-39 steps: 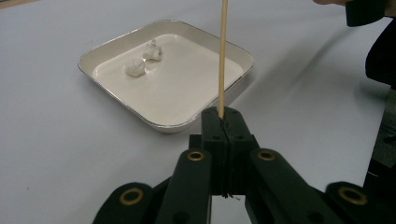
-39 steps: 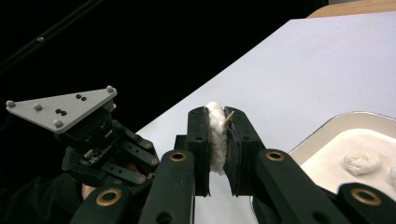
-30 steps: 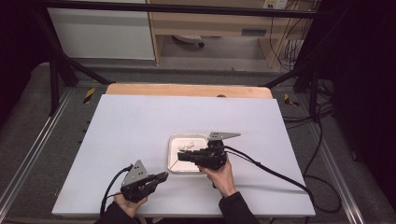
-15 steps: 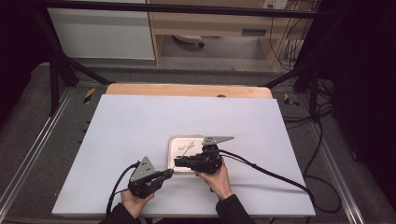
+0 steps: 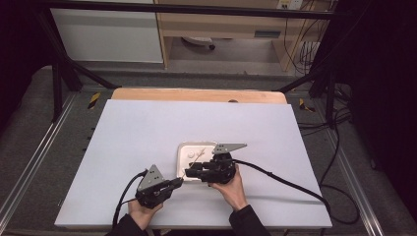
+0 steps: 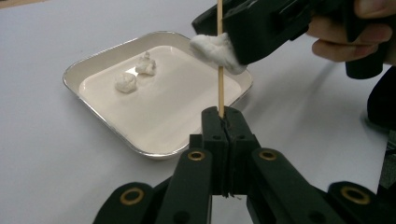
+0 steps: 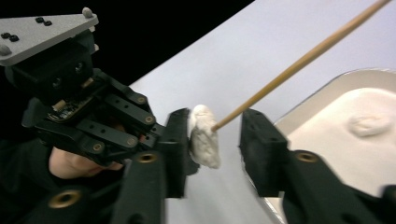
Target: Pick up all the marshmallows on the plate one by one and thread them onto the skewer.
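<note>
Wooden skewer (image 6: 220, 56) pinched in left gripper (image 6: 222, 122); right gripper (image 7: 215, 140) just opening around soft white lump (image 7: 204, 136).

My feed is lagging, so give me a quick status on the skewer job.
Left gripper shut on the skewer. Right gripper fingers have just been opening; white lump threaded on the skewer between them. Two more lumps in the tray. Nothing in the way.

I am holding my left gripper (image 5: 178, 182) at the near table (image 5: 147, 132) edge, gripping a thin skewer (image 5: 193, 162) angled over the white tray (image 5: 183, 148). My right gripper (image 5: 188, 171) is sitting at the tray's near rim, beside the skewer.
</note>
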`<action>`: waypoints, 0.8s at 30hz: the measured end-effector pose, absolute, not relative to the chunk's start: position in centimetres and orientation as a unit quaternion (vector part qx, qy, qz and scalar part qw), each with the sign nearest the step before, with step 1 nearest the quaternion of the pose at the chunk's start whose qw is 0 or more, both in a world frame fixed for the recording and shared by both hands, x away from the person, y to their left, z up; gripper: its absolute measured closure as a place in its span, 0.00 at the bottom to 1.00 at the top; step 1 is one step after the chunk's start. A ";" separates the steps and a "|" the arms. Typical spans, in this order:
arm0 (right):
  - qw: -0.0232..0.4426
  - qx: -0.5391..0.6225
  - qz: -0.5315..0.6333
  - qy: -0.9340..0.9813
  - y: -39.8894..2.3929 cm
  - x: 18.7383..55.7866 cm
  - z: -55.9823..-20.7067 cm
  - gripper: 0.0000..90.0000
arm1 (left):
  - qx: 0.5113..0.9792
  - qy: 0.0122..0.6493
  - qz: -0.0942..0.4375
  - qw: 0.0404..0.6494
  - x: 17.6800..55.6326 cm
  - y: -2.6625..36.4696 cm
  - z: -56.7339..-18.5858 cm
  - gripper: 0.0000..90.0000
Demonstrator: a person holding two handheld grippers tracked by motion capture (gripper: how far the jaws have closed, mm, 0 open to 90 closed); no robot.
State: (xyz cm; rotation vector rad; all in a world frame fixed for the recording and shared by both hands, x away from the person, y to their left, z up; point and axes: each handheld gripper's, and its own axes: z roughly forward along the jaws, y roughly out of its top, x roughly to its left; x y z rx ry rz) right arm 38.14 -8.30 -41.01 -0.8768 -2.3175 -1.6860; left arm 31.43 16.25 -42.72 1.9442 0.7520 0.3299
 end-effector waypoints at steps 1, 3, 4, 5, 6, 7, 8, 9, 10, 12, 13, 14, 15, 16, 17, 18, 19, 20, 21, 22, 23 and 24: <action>0.061 -0.288 -0.559 -0.775 -8.6 38.1 -40.6 0.57 | 0.801 0.312 0.137 0.493 31.5 16.4 -42.7 0.98; 0.044 -0.284 -0.554 -0.781 -8.9 38.1 -40.3 0.51 | 0.798 0.317 0.136 0.494 31.5 16.7 -42.7 0.98; 0.035 -0.284 -0.550 -0.785 -9.1 38.1 -40.1 0.47 | 0.798 0.318 0.136 0.494 31.6 16.9 -42.7 0.98; 0.026 -0.285 -0.545 -0.788 -9.2 38.2 -40.0 0.43 | 0.798 0.318 0.136 0.493 31.6 17.1 -42.7 0.98; 0.017 -0.283 -0.542 -0.791 -9.4 38.2 -40.0 0.39 | 0.798 0.320 0.136 0.493 31.6 17.2 -42.7 0.98; 0.009 -0.282 -0.538 -0.794 -9.5 38.2 -40.0 0.35 | 0.797 0.321 0.136 0.494 31.6 17.4 -42.7 0.98; 0.009 -0.282 -0.538 -0.794 -9.5 38.2 -40.0 0.35 | 0.796 0.323 0.135 0.494 31.6 17.6 -42.7 0.98; 0.000 -0.283 -0.535 -0.796 -9.7 38.2 -40.0 0.31 | 0.795 0.325 0.134 0.494 31.6 17.8 -42.7 0.98; -0.006 -0.284 -0.529 -0.800 -9.8 38.3 -40.1 0.29 | 0.795 0.326 0.135 0.494 31.6 18.0 -42.7 0.98; -0.017 -0.287 -0.517 -0.806 -10.2 38.4 -40.3 0.23 | 0.793 0.321 0.135 0.500 31.7 18.3 -42.7 0.98; -0.026 -0.287 -0.510 -0.811 -10.3 38.4 -40.4 0.21 | 0.793 0.320 0.135 0.500 31.7 18.4 -42.7 0.98; -0.030 -0.290 -0.502 -0.814 -10.5 38.5 -40.5 0.18 | 0.792 0.321 0.134 0.501 31.7 18.6 -42.7 0.98; -0.032 -0.290 -0.498 -0.816 -10.6 38.6 -40.6 0.17 | 0.792 0.321 0.132 0.502 31.8 18.7 -42.8 0.98; -0.030 -0.293 -0.496 -0.816 -10.7 38.6 -40.7 0.16 | 0.791 0.323 0.130 0.503 31.8 18.8 -42.8 0.98; -0.028 -0.296 -0.495 -0.816 -10.9 38.7 -40.9 0.14 | 0.790 0.320 0.128 0.506 31.8 18.8 -42.8 0.98; -0.030 -0.298 -0.492 -0.818 -11.0 38.7 -41.0 0.13 | 0.791 0.325 0.125 0.503 31.8 19.0 -42.8 0.98; -0.032 -0.299 -0.486 -0.820 -11.1 38.8 -41.2 0.11 | 0.791 0.328 0.124 0.502 31.8 19.1 -42.8 0.98; -0.034 -0.299 -0.479 -0.825 -11.2 38.8 -41.3 0.09 | 0.791 0.330 0.123 0.500 31.8 19.2 -42.9 0.98; -0.038 -0.297 -0.470 -0.830 -11.2 38.8 -41.4 0.07 | 0.792 0.337 0.128 0.493 31.9 19.4 -42.9 0.98; -0.043 -0.296 -0.464 -0.834 -11.2 38.8 -41.5 0.07 | 0.791 0.339 0.127 0.494 31.9 19.5 -42.9 0.98; -0.046 -0.295 -0.461 -0.836 -11.1 38.8 -41.6 0.06 | 0.790 0.340 0.125 0.495 31.9 19.7 -42.9 0.98; -0.047 -0.295 -0.460 -0.836 -11.1 38.9 -41.6 0.06 | 0.790 0.340 0.125 0.495 31.9 19.8 -42.9 0.98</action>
